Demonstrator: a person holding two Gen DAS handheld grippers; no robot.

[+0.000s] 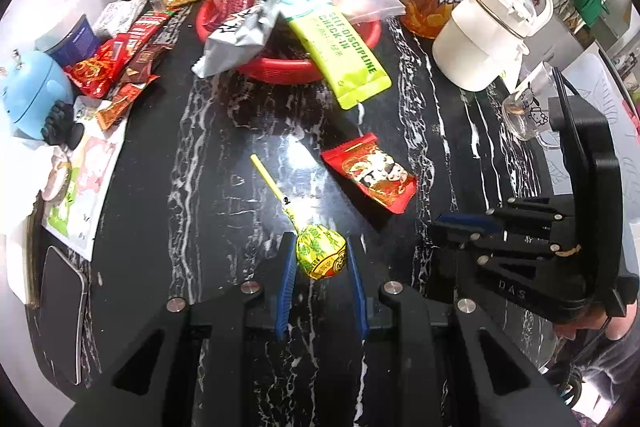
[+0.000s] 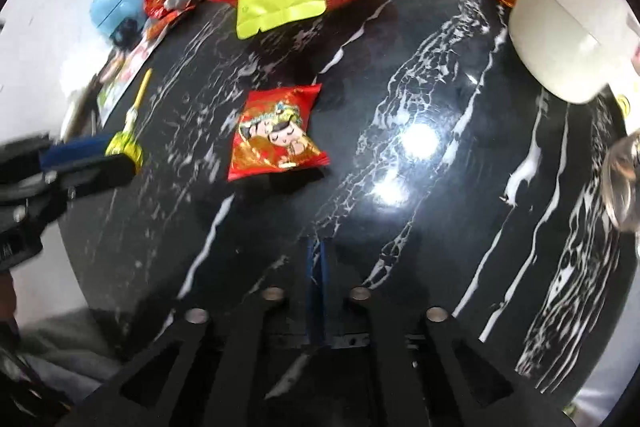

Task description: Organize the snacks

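Yellow lollipop: we see its wrapped head [image 1: 321,253] pinched between the blue pads of our left tongs [image 1: 321,259], low over the tabletop [image 1: 224,131], with the yellow stick pointing away from us.
Left tongs: clamped on the lollipop head; nothing else is between them.
Red snack packet: it [image 1: 370,173] lies flat on the tabletop, near the lollipop and apart from it, untouched.
Right tongs: we see them [image 2: 317,267] pressed nearly together with nothing between them, pointing down at bare tabletop short of the red packet.
Red basket: it [image 1: 280,69] sits farther back, heaped with packets; a lime-green pouch [image 1: 340,55] hangs over its rim onto the tabletop.
White kettle: it [image 1: 486,31] stands right of the basket.
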